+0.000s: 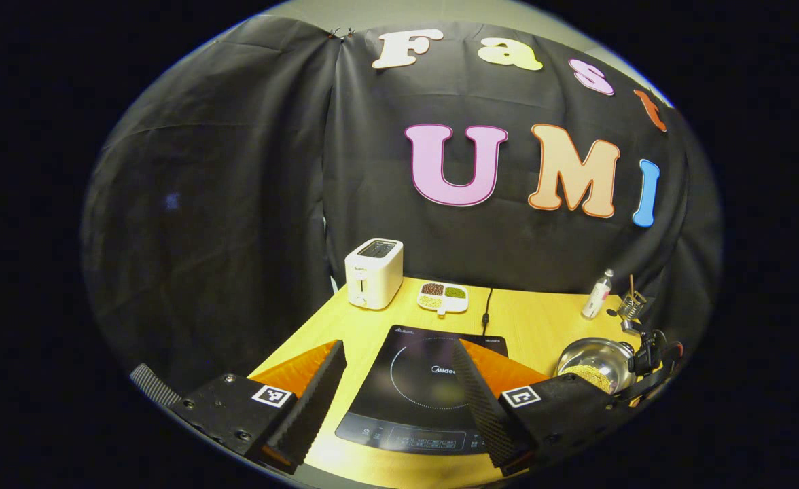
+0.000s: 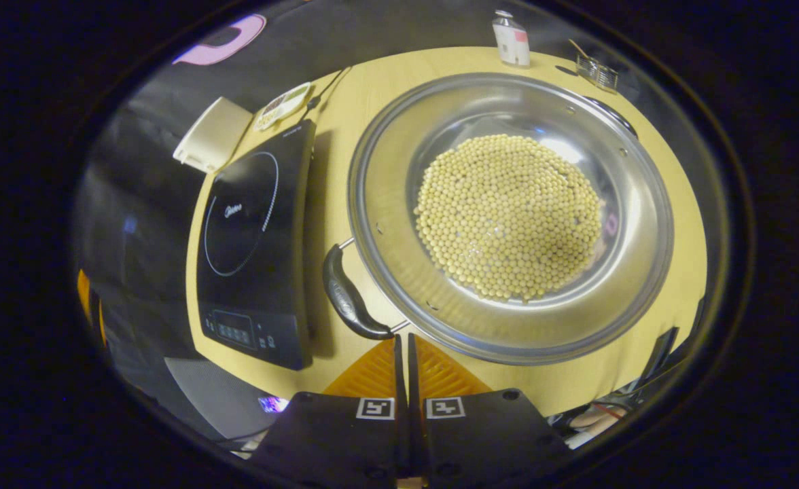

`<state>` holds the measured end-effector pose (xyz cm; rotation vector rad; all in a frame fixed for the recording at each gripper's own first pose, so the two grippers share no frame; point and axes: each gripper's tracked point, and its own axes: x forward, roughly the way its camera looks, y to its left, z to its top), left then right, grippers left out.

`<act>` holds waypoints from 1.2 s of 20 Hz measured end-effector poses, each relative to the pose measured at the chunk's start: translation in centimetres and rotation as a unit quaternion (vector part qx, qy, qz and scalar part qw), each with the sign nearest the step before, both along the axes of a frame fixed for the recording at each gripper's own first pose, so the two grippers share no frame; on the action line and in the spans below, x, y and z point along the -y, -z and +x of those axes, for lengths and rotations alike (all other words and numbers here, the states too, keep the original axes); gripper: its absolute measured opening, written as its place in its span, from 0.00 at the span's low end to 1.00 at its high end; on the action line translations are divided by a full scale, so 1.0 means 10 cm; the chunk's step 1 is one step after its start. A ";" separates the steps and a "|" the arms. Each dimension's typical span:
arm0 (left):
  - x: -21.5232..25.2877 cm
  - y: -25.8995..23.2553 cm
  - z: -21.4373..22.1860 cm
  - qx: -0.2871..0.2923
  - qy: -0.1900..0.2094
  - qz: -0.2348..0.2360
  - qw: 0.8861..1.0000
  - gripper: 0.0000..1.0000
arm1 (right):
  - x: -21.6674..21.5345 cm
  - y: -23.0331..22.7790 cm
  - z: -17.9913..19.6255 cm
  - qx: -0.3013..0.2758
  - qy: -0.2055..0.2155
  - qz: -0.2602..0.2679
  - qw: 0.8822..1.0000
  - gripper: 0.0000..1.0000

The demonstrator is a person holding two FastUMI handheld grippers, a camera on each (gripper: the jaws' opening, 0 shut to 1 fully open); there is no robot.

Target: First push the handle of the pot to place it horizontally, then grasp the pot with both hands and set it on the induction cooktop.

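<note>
Yellow table point(image 2: 345, 102) bears pot point(image 2: 508, 210), cooktop point(image 2: 253, 238); left claw point(image 1: 399, 387) wide, right claw point(image 2: 403, 353) closed empty.

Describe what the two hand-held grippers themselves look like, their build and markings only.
Left hand-held gripper: two long wedge-shaped fingers with finely ribbed inner faces, each mounted on a black block carrying a square black-and-white marker tag; screws show on the blocks. Right hand-held gripper: the same build, two black blocks, each with a square marker tag, and ridged fingers ahead of them. Cables and sleeves cannot be made out.
</note>
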<state>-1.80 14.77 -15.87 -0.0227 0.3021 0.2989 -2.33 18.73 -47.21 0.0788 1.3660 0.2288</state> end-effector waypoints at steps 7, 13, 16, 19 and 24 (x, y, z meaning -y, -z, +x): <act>-0.07 0.14 0.00 -0.013 0.008 -0.013 1.000 0.96 | -0.32 0.00 0.29 0.014 0.057 0.027 0.998 0.03; -0.11 0.33 0.00 -0.031 0.012 -0.036 0.999 0.96 | -0.46 0.01 0.46 0.016 0.074 0.036 0.996 0.03; -0.12 0.39 0.01 -0.036 0.016 -0.046 0.998 0.96 | -0.52 0.01 0.51 0.022 0.074 0.035 0.996 0.03; -0.12 0.45 0.06 -0.040 0.019 -0.053 0.998 0.96 | -0.54 -0.01 0.56 0.028 0.071 0.032 0.997 0.00; -0.07 0.49 0.12 -0.044 0.027 -0.063 0.997 0.97 | -0.56 -0.06 0.46 0.015 0.036 0.035 0.999 0.00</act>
